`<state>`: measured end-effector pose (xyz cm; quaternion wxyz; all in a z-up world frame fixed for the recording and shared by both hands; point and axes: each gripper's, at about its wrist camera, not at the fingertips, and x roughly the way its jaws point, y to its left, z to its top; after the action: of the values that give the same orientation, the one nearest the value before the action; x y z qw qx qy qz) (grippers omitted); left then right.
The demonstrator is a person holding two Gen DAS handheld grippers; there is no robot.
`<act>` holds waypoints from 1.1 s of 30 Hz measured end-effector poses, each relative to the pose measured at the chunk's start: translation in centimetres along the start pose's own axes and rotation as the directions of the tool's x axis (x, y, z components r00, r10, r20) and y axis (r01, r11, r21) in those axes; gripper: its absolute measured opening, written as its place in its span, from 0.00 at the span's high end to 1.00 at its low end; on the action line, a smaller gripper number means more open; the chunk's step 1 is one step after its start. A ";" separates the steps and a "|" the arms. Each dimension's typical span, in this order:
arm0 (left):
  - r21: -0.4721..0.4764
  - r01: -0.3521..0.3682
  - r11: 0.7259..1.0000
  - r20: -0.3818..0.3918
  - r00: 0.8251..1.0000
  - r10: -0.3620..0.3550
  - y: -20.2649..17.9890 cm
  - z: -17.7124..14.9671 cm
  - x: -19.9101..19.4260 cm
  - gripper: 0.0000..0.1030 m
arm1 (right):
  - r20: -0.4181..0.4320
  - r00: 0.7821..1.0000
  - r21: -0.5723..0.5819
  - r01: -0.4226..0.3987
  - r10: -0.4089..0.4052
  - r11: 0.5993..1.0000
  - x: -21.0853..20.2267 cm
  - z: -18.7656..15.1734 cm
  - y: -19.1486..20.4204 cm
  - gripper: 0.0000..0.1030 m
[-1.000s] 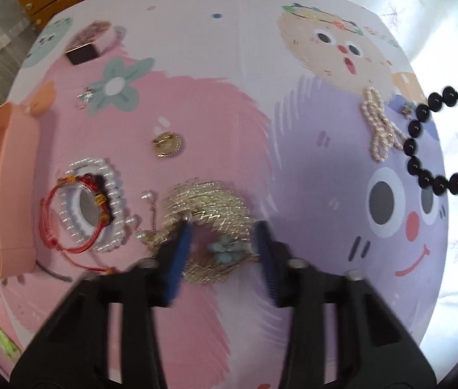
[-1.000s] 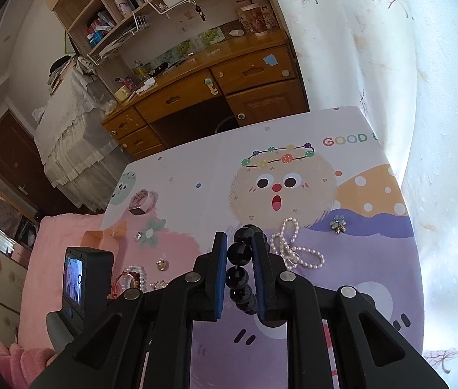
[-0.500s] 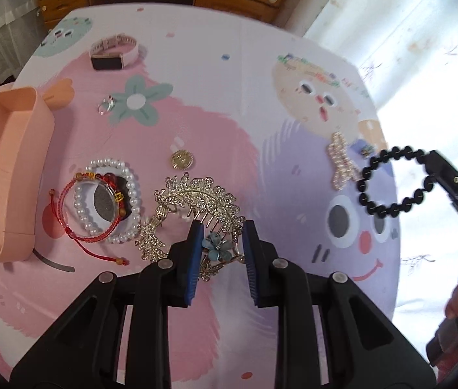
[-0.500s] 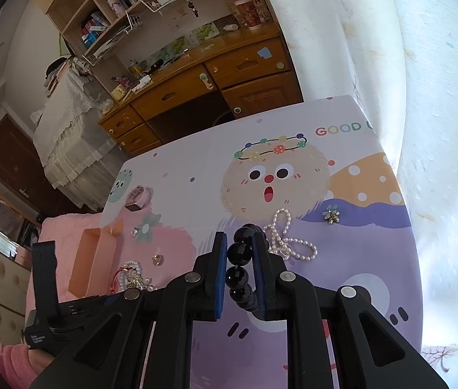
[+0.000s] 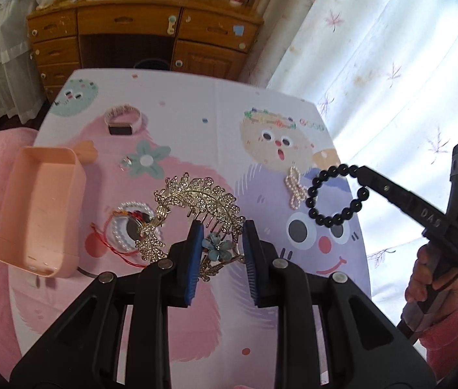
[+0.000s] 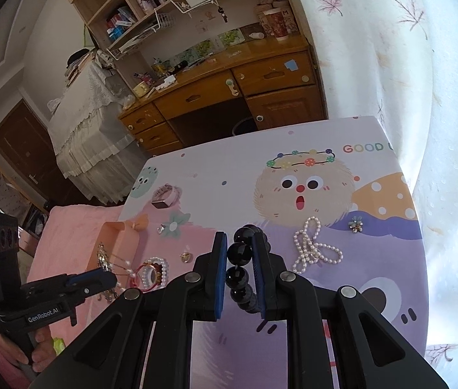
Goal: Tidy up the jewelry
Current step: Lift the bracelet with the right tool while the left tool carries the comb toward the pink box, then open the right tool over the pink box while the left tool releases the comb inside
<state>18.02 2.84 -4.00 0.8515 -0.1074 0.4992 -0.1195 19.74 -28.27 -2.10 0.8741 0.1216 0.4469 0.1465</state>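
Note:
My left gripper is shut on a gold leaf-shaped hair comb with a blue flower, held in the air above the table. The comb also shows in the right wrist view. My right gripper is shut on a black bead bracelet, held above the table's right side; the bracelet hangs as a ring in the left wrist view. A pink open box stands at the table's left edge. A pearl bracelet with a red cord bracelet lies beside the box.
On the cartoon tablecloth lie a pink watch, a small ring, a pearl bow, a gold ring and a flower brooch. A wooden desk stands behind the table. A curtain hangs on the right.
My left gripper closed on the hair comb and lifted it off the table. My right gripper kept hold of the black bracelet and moved slightly.

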 end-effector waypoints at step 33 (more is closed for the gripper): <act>0.080 0.019 0.997 -0.023 1.000 -0.018 23.7 2.0 -8.4 0.43 | 0.010 0.994 -0.166 -0.105 0.108 0.981 5.1 -7.2 39.4 0.85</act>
<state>18.11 28.05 -3.32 0.8483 -0.0764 0.5025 -0.1485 10.90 10.68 3.57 0.8763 0.0740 0.4177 0.2285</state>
